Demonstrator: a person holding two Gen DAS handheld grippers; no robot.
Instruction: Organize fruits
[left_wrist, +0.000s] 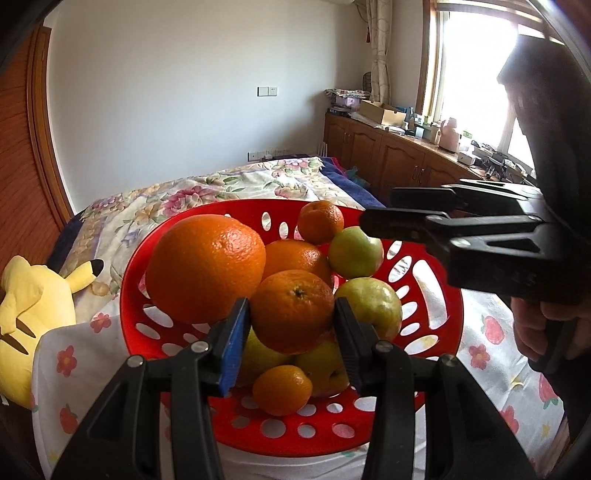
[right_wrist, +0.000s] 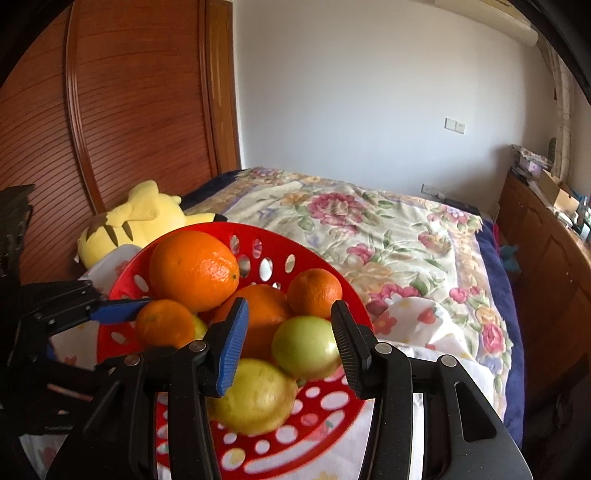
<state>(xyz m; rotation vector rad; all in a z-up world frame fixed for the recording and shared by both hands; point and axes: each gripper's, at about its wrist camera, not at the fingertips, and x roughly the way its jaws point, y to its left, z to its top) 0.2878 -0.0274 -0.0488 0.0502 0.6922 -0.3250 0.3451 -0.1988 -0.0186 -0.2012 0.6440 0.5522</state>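
A red perforated basket (left_wrist: 127, 295) (right_wrist: 258, 233) on a white flowered cloth holds a big orange (left_wrist: 207, 266) (right_wrist: 194, 269), smaller oranges, green apples and a yellow fruit (right_wrist: 255, 395). My left gripper (left_wrist: 293, 332) has its pads against both sides of a mandarin (left_wrist: 291, 310) (right_wrist: 164, 325) on top of the pile. In the right wrist view its blue finger (right_wrist: 122, 309) touches that mandarin. My right gripper (right_wrist: 291, 350) (left_wrist: 380, 210) is open around a green apple (right_wrist: 304, 347) (left_wrist: 354, 251). The apple lies in the basket, close to the black pad and clear of the blue one.
A yellow plush toy (left_wrist: 26, 317) (right_wrist: 136, 221) lies left of the basket. The bed's floral cover (right_wrist: 388, 240) stretches behind it. Wooden cabinets (left_wrist: 388, 158) line the right wall and a slatted wardrobe door (right_wrist: 110, 129) the left. A person's hand (left_wrist: 543, 332) holds the right gripper.
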